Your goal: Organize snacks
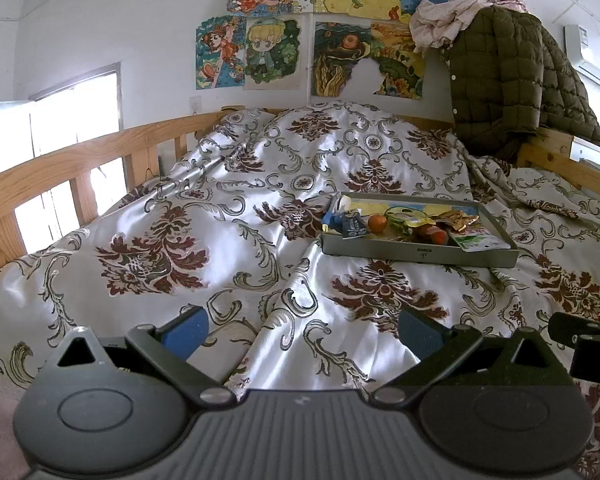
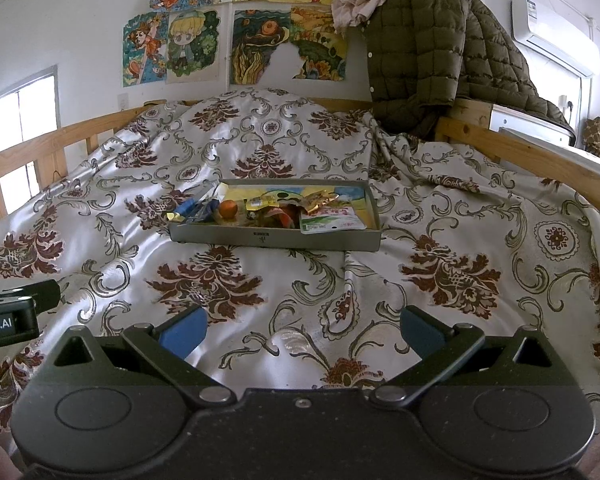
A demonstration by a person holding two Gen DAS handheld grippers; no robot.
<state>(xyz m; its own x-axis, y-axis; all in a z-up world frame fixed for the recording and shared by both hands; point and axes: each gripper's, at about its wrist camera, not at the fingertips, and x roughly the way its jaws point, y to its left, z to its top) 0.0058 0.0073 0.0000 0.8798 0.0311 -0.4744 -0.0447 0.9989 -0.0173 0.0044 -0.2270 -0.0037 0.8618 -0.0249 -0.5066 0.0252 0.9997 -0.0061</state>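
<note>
A shallow grey tray (image 1: 420, 254) (image 2: 276, 239) rests on the bed and holds a jumble of snacks. In it lie a small orange fruit (image 1: 377, 222) (image 2: 228, 208), blue packets (image 1: 350, 224) (image 2: 192, 210), a gold crinkled wrapper (image 1: 458, 218) (image 2: 320, 200) and a green-and-white pouch (image 1: 482, 238) (image 2: 332, 220). My left gripper (image 1: 302, 332) is open over the bedspread, well short of the tray, which lies ahead to its right. My right gripper (image 2: 302, 330) is open too, with the tray straight ahead and nothing between its blue pads (image 2: 184, 332).
The flowered satin bedspread (image 1: 220, 216) covers the whole bed, rumpled into folds. Wooden rails (image 1: 80, 168) (image 2: 532, 152) run along both sides. A green quilted jacket (image 2: 440, 48) hangs at the far right corner. Drawings (image 2: 204, 44) cover the wall behind.
</note>
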